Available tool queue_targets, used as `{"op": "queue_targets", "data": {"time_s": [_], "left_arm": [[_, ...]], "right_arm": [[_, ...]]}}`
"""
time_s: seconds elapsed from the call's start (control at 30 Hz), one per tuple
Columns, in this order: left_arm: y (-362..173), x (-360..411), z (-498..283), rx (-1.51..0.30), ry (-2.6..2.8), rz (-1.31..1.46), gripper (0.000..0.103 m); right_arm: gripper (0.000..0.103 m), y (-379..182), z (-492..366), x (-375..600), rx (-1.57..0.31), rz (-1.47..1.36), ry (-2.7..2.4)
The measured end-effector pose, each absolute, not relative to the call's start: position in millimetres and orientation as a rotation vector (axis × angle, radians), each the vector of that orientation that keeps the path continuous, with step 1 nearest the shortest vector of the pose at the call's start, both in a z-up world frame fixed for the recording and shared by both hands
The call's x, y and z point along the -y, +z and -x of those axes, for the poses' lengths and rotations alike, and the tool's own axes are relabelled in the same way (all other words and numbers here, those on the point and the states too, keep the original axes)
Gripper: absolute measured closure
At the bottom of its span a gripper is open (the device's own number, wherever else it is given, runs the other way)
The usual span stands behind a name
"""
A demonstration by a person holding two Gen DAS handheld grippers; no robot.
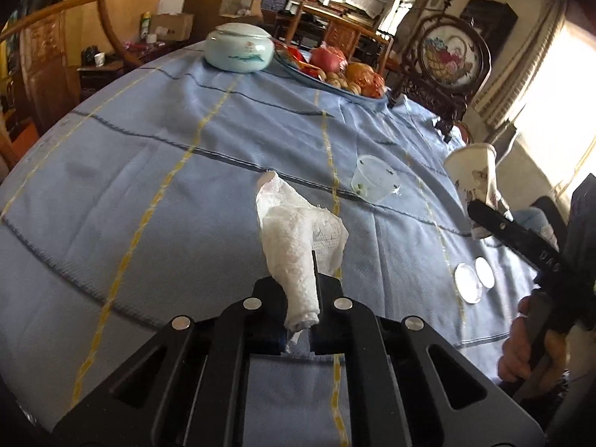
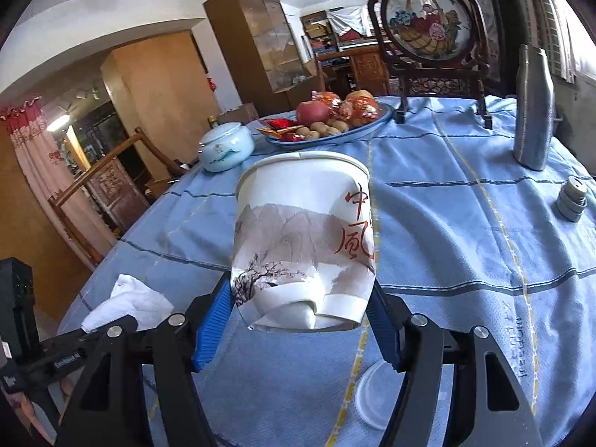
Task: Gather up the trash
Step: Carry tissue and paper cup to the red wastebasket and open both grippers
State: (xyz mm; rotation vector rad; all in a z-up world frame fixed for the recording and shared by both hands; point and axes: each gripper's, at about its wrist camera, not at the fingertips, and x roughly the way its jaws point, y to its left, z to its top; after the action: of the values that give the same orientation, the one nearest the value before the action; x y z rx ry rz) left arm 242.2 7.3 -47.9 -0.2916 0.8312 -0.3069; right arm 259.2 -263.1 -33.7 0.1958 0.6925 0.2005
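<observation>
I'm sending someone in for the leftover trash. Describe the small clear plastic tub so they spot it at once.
Start at the fruit plate at the far side of the blue tablecloth. Come toward the near edge, right of the tissue held in the left gripper. The clear tub lies there tipped over, see-through, unlike the two flat round lids nearer the edge.

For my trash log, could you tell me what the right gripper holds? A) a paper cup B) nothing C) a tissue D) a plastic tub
A: the right gripper is shut on the dented paper cup, lifted off the table.
</observation>
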Motion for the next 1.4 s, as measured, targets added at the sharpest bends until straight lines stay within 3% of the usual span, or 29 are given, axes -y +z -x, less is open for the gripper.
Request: {"op": "queue_targets", "data": {"time_s": [0.5,0.87,1.07,1.1,1.17,1.23,1.3,1.4], "left_arm": [[5.3,-147.4,-117.0,-0.657,0.131,0.316,0.094],[-81.9,-269.3,-26.3,-0.775,0.438,0.529,0.094],[-143.5,-317.9,-10.3,-0.848,0.519,0.627,0.091],[-151.8,-323.9,-8.8,-0.859,0.536,0.642,0.087],[-163.1,-333.0,-5.7,-0.871,0.560,0.667,0.070],[-170.8,-344.6,4.2,-0.869,0.609,0.688,0.041],[-171.7,-355.1,14.8,-0.846,0.652,0.694,0.030],[-170.4,-368.1,28.4,-0.817,0.724,0.687,0.024]], "right_arm": [[0.036,-19.5,-236.2,241.3,-0.617,-0.132,0.311],[0.036,-9.4,-226.4,211.4,-0.585,-0.104,0.380],[0.036,0.2,-213.6,136.6,-0.599,-0.046,0.514],[0.036,1.7,-210.6,123.1,-0.602,-0.038,0.542],[0.036,3.3,-202.7,85.8,-0.614,-0.019,0.621],[0.036,2.7,-193.7,45.8,-0.632,0.003,0.703],[0.036,0.4,-183.7,8.8,-0.652,0.027,0.782],[0.036,-7.2,-165.2,-52.7,-0.696,0.075,0.903]]}}
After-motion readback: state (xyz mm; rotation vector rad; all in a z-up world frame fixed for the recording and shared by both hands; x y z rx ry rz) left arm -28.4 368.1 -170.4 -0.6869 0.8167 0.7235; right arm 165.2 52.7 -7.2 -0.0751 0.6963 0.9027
